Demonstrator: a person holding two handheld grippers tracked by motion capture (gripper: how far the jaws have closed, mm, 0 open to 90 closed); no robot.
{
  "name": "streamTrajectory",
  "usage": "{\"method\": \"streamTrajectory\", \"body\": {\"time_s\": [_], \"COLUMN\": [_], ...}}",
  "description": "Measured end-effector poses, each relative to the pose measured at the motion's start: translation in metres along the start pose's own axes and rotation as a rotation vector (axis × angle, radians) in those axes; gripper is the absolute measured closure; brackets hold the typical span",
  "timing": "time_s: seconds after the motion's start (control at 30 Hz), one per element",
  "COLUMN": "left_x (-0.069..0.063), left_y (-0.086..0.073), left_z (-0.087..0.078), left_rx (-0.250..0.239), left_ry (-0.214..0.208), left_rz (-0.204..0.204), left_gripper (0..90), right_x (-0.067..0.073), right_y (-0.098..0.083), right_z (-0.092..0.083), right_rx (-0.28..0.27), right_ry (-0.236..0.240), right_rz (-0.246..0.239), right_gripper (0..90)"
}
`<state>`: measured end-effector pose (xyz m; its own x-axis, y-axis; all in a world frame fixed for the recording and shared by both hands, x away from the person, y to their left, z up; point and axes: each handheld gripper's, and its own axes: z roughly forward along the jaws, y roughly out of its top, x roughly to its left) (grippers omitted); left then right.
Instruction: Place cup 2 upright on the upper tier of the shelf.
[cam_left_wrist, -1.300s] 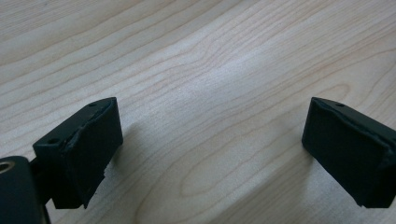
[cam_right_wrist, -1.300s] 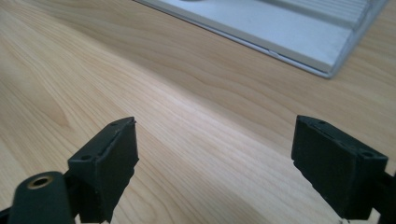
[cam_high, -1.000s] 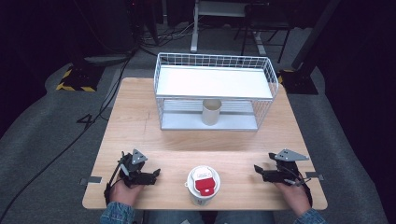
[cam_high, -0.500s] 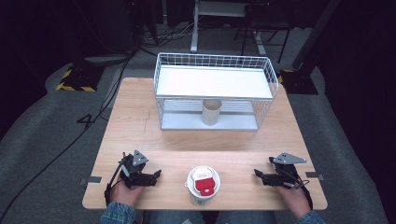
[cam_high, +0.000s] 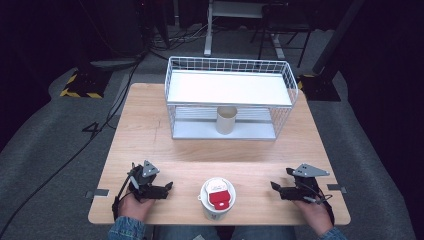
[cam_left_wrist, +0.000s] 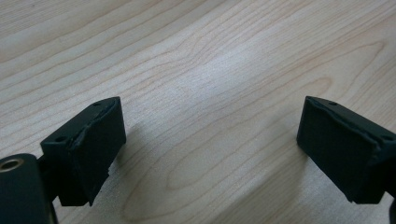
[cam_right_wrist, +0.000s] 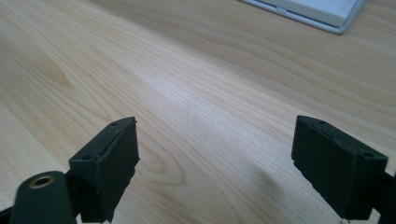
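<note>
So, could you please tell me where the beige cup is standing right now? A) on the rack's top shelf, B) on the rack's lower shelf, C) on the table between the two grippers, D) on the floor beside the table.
B: the beige cup stands upright on the lower shelf of the wire rack, under its white top shelf; the cup between the grippers is the white one with a red lid.

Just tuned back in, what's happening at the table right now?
A person rests both hands on the near edge of the wooden table, the left tongs and right tongs open and empty. Between them stands a white cup with a red-and-white lid, untouched. Farther back, a tan cup sits on the lower shelf of a white wire rack.
</note>
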<state>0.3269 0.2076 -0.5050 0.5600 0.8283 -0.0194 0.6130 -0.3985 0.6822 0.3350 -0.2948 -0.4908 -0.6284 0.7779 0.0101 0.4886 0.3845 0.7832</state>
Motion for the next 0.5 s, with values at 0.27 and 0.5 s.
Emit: {"method": "streamTrajectory", "body": {"time_s": [0.27,0.5], "left_x": [0.0,0.0], "left_y": [0.0,0.0], "left_z": [0.0,0.0], "left_rx": [0.001,0.001], "left_ry": [-0.005,-0.005], "left_rz": [-0.001,0.001], "left_gripper": [8.5,8.5], "right_x": [0.017,0.036], "right_y": [0.006,0.012], "right_z": [-0.014,-0.022], "right_rx": [-0.067,-0.106], "right_ry": [0.079,0.157], "right_rz": [-0.021,-0.057], "right_gripper": [15.6,15.4]}}
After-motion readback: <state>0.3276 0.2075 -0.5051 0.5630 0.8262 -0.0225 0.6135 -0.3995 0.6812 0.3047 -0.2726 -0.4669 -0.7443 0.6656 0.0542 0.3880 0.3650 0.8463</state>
